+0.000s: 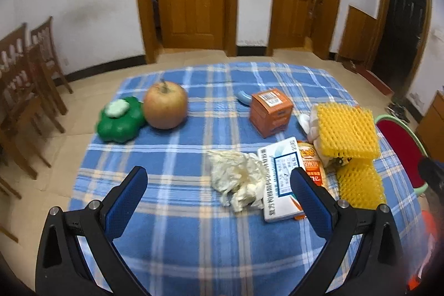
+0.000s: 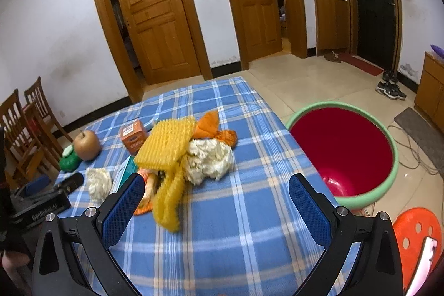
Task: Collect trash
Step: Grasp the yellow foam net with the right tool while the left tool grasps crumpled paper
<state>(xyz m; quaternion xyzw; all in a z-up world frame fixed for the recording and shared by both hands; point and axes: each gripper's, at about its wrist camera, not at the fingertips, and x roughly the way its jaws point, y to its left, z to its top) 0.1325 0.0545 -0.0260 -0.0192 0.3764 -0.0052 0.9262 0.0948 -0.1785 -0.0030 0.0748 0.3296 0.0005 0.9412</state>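
Bin: the red bin point(image 2: 344, 154) beside the table looks empty.
Left: crumpled tissue point(image 1: 238, 179), yellow foam net point(image 2: 166, 146), wrappers all on the cloth.
Tongs: left gripper point(image 1: 219, 185) and right gripper point(image 2: 216, 190) wide open, holding nothing.

Each handheld gripper, the left gripper point(image 1: 219, 185) and the right gripper point(image 2: 216, 193), carried two black angular arms studded with round silver screws and tipped with textured blue pads point(image 1: 126, 201). In the right wrist view, the left unit's black body bore pale lettering, too blurred to read.
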